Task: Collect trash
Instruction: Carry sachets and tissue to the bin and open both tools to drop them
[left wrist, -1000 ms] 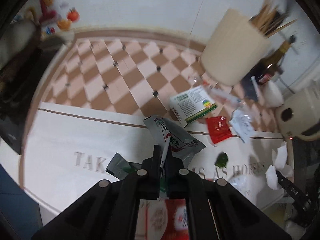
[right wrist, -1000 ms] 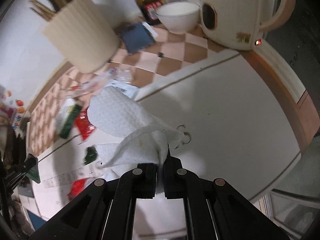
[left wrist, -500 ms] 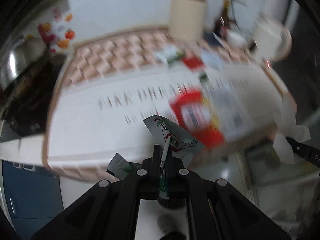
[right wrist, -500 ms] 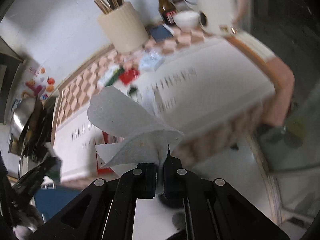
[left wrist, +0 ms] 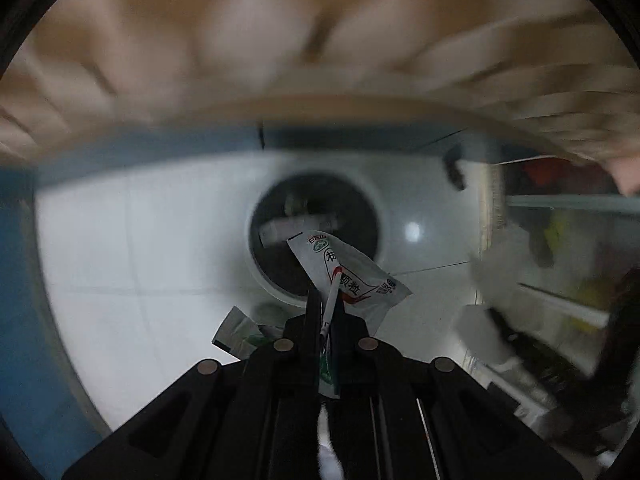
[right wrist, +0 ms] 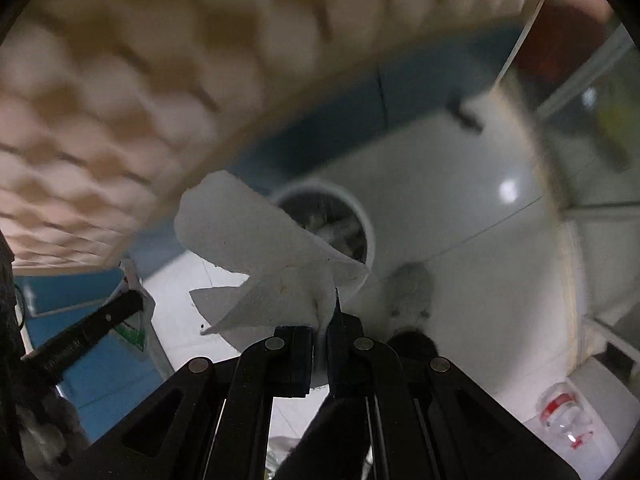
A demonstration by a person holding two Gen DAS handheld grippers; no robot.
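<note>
My left gripper (left wrist: 327, 312) is shut on a white snack wrapper (left wrist: 344, 272) with red and green print, held above a round white trash bin (left wrist: 264, 276) on the floor. My right gripper (right wrist: 324, 316) is shut on a crumpled white paper towel (right wrist: 256, 248), which hangs over the rim of the same trash bin (right wrist: 370, 236). The bin holds some trash. In the right wrist view the left gripper's finger shows at the left (right wrist: 80, 340). In the left wrist view the right gripper and its towel (left wrist: 480, 320) show blurred at the right.
The underside edge of the table (left wrist: 320, 32) with its checkered cloth (right wrist: 100, 100) fills the top of both views. The floor is pale tile (left wrist: 140, 260). A blue cabinet front (right wrist: 92, 368) stands at the left. A glass-fronted shelf (left wrist: 560, 240) stands at the right.
Both grippers have swung off the tabletop and down toward the floor with their trash still held. The trash bin has come into view below them.
</note>
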